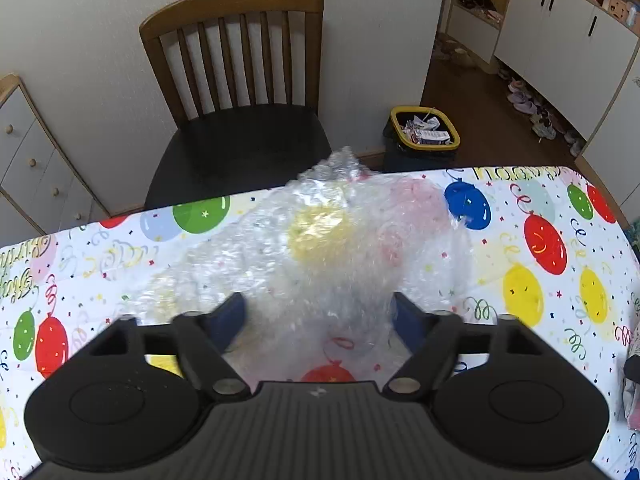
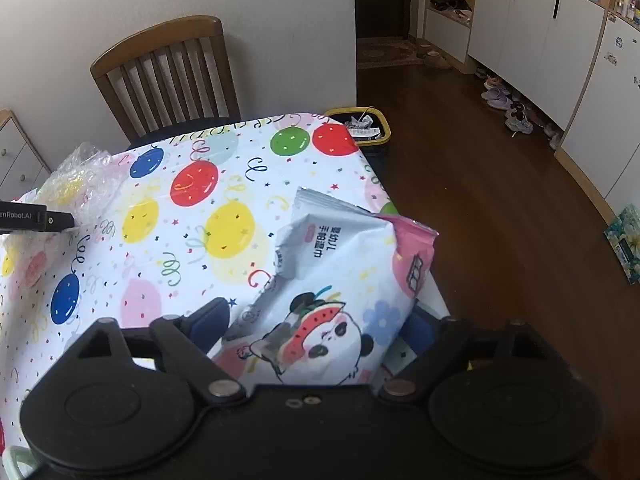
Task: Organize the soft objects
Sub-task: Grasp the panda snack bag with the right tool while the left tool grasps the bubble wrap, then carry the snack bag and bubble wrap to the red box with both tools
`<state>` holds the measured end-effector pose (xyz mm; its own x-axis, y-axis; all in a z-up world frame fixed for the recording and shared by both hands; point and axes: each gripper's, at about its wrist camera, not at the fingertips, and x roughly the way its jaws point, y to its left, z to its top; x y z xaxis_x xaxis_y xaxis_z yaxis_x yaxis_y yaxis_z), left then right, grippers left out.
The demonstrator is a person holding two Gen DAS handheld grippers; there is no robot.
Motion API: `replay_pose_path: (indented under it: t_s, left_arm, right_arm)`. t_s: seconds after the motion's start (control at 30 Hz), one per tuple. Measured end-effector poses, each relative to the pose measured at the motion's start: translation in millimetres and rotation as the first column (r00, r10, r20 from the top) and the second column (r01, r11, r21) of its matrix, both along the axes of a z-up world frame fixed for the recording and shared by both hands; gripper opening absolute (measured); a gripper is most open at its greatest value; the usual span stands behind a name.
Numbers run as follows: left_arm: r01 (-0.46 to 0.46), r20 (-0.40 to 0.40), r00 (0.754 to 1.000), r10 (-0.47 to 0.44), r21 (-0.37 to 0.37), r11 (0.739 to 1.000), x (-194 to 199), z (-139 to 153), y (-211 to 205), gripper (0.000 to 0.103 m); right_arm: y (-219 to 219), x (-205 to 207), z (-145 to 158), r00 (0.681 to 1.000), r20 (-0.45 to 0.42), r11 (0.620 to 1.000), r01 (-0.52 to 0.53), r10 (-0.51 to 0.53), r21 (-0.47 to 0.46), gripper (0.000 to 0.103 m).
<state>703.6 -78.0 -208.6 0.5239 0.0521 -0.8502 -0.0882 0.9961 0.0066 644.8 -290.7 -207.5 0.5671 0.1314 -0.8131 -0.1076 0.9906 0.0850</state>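
Observation:
A clear sheet of bubble wrap (image 1: 320, 248) lies crumpled on the balloon-print tablecloth (image 1: 540, 280). My left gripper (image 1: 320, 312) has its jaws wide apart around the sheet's near end, and I cannot tell whether the fingers touch it. The wrap also shows in the right wrist view (image 2: 80, 184), next to the left gripper's finger (image 2: 48, 220). My right gripper (image 2: 316, 320) is wide open around a soft white and pink pack with a panda drawing (image 2: 344, 280), which lies at the table's right edge.
A wooden chair (image 1: 236, 92) stands behind the table's far edge. A yellow-rimmed bin (image 1: 424, 128) with rubbish sits on the floor beyond. White cupboards (image 2: 552, 32) and shoes line the right wall. A drawer unit (image 1: 28, 152) stands at the left.

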Motion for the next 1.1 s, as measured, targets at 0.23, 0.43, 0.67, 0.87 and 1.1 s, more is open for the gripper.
replay_pose_path:
  t_s: [0.23,0.43,0.67,0.87,1.1]
  left_arm:
    - [-0.053,0.014,0.998,0.054,-0.042,0.998,-4,10,10,0.026]
    - [-0.058,-0.003,0.998,0.058,-0.059,0.997,-12,13,10,0.02]
    - [-0.072,-0.02,0.997,0.07,-0.071,0.995,-26,23,5,0.017]
    - [-0.091,-0.005,0.996,0.09,-0.094,0.991,-44,50,2,0.017]
    - [-0.087,0.01,0.996,0.089,-0.147,0.985,-71,98,-5,0.017]
  right_arm:
    - [1,-7,5,0.999,0.046,1.0,0.013,-0.012,-0.023,0.07]
    - [-4,-14,14,0.997,0.073,1.0,0.003,-0.003,0.002,0.048]
    - [-9,-30,35,0.993,0.116,1.0,-0.017,0.016,0.006,0.045]
    - [-21,-52,64,0.99,0.136,0.999,-0.037,0.034,0.02,0.045]
    - [-28,-87,113,0.985,0.167,0.996,-0.061,0.051,0.058,0.045]
